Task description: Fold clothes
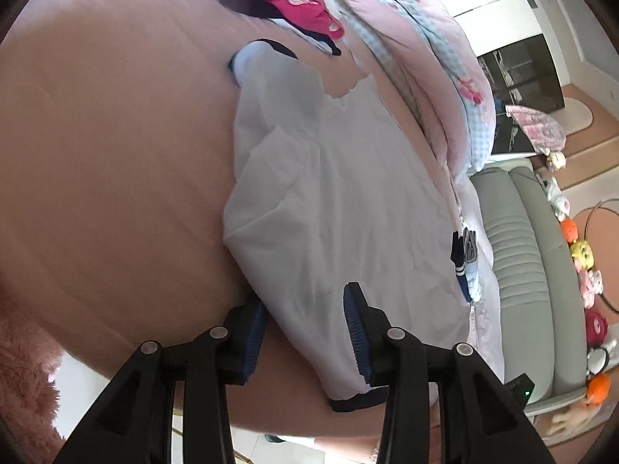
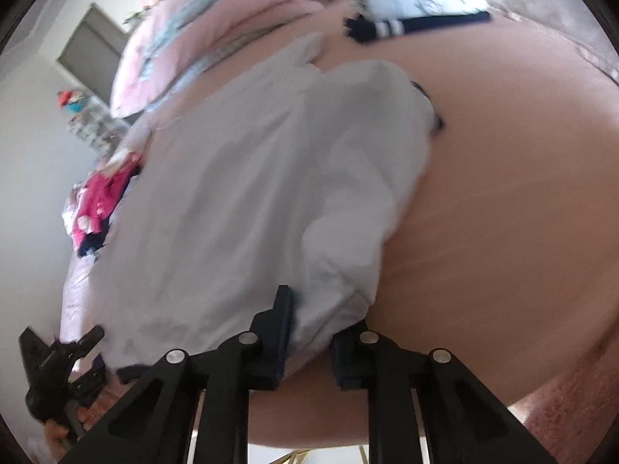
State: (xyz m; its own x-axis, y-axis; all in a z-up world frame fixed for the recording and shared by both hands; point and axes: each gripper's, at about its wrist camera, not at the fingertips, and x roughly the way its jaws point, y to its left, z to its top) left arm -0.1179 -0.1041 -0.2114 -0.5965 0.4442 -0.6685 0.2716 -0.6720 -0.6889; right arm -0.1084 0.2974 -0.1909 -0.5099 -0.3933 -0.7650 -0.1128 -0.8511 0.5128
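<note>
A white shirt with dark trim (image 1: 340, 201) lies on the pink bed sheet (image 1: 116, 154). My left gripper (image 1: 305, 332) is open, its blue pads (image 1: 358, 328) astride the shirt's near edge by a dark-trimmed cuff. In the right wrist view the same shirt (image 2: 251, 193) lies bunched. My right gripper (image 2: 311, 344) is open, with the shirt's near edge between its fingers. The left gripper also shows in the right wrist view (image 2: 65, 367) at the lower left.
A pile of pink and dark clothes (image 1: 294, 4) lies at the far end of the bed. A folded pink quilt (image 1: 425, 58) lies beside the shirt. Folded navy-striped items (image 1: 466, 263) sit by the grey headboard (image 1: 522, 251). Plush toys (image 1: 580, 255) line the floor.
</note>
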